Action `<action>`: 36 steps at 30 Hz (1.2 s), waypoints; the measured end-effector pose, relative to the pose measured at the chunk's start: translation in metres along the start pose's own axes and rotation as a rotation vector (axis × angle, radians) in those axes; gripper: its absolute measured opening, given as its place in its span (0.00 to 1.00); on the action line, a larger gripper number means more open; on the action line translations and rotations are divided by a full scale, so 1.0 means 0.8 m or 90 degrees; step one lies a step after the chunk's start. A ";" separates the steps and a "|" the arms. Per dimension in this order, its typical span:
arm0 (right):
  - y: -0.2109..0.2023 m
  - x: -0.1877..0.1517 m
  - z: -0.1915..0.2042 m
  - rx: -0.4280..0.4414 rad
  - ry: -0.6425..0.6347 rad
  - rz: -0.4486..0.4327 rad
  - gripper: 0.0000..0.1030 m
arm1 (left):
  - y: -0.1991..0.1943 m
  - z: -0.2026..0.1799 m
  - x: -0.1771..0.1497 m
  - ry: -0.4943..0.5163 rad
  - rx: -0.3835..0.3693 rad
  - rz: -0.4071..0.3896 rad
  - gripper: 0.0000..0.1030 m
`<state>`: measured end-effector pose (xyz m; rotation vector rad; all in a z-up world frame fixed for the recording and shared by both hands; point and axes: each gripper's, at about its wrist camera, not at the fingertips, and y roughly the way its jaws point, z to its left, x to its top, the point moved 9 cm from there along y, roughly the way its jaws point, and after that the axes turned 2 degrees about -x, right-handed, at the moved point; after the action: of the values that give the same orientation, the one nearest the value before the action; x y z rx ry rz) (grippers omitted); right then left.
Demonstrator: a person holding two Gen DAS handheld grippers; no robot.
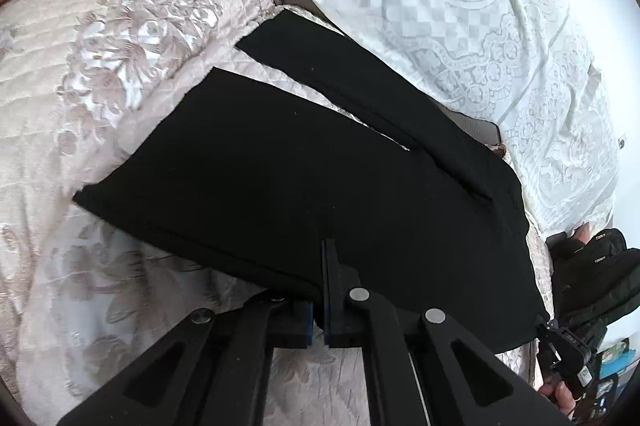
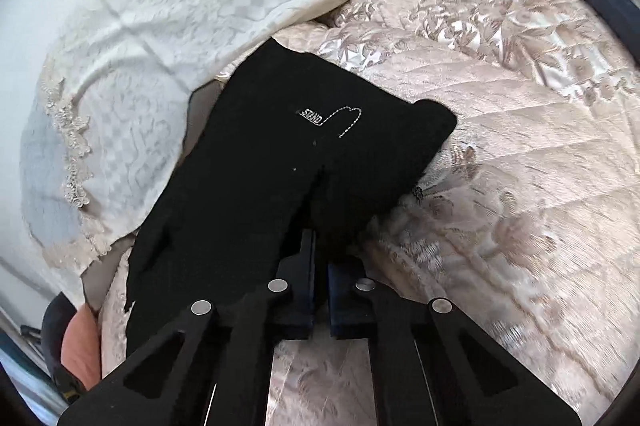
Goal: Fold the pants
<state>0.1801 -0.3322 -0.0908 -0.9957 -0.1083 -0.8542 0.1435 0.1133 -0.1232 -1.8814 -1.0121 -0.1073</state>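
Closest to the left wrist lens, the left gripper (image 1: 320, 290) has its black fingers drawn narrow onto the near hem of the black fabric pants (image 1: 304, 161), the cloth edge pinched between the blue pads. From the other wrist, the right gripper (image 2: 320, 278) is likewise nearly closed, its fingers clamped on the pants (image 2: 280, 153) at a dark fold just ahead of the pads. Both legs spread flat away from the left gripper, with a narrow wedge of bedding showing between them. A small stitched label reading "STAND" (image 2: 311, 116) with a dotted outline sits on the upper cloth in the right view. Beneath the garment lies a pale pink quilted bedspread with shiny floral embroidery (image 1: 120, 37). Beside it, touching the far leg, spreads a white lace-trimmed checked cover (image 1: 460, 25).
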 end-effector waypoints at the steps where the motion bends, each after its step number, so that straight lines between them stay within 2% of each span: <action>1: -0.006 0.000 -0.001 0.007 0.006 0.000 0.03 | -0.005 0.002 0.000 -0.003 -0.004 -0.001 0.04; 7: -0.047 -0.004 0.005 0.035 0.010 -0.013 0.03 | -0.038 0.009 -0.005 0.009 -0.003 0.000 0.04; 11: -0.069 -0.024 0.009 0.034 0.016 -0.006 0.03 | -0.061 0.010 -0.019 0.031 -0.004 0.001 0.04; 21: -0.115 -0.081 -0.027 -0.010 0.034 0.034 0.03 | -0.085 0.028 -0.064 0.055 -0.003 0.031 0.04; 25: -0.114 -0.093 -0.047 -0.031 0.044 0.056 0.03 | -0.076 0.031 -0.077 0.078 0.013 0.045 0.04; 28: -0.104 -0.100 -0.050 -0.066 0.024 0.081 0.05 | -0.075 0.031 -0.078 0.091 0.022 0.048 0.06; 30: -0.106 -0.099 -0.047 -0.092 -0.003 0.084 0.12 | -0.080 0.032 -0.078 0.098 0.027 0.045 0.11; 31: -0.112 -0.095 -0.047 -0.110 -0.018 0.074 0.21 | -0.084 0.033 -0.078 0.103 0.031 0.043 0.12; 32: -0.119 -0.092 -0.046 -0.123 -0.031 0.062 0.23 | -0.088 0.034 -0.077 0.106 0.035 0.041 0.14; 36: -0.149 -0.079 -0.047 -0.189 -0.089 0.013 0.24 | -0.111 0.046 -0.078 0.114 0.063 0.024 0.17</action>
<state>0.0459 -0.3552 -0.0576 -1.3336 -0.0921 -0.7959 0.0301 0.1222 -0.1091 -1.7656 -0.8435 -0.1962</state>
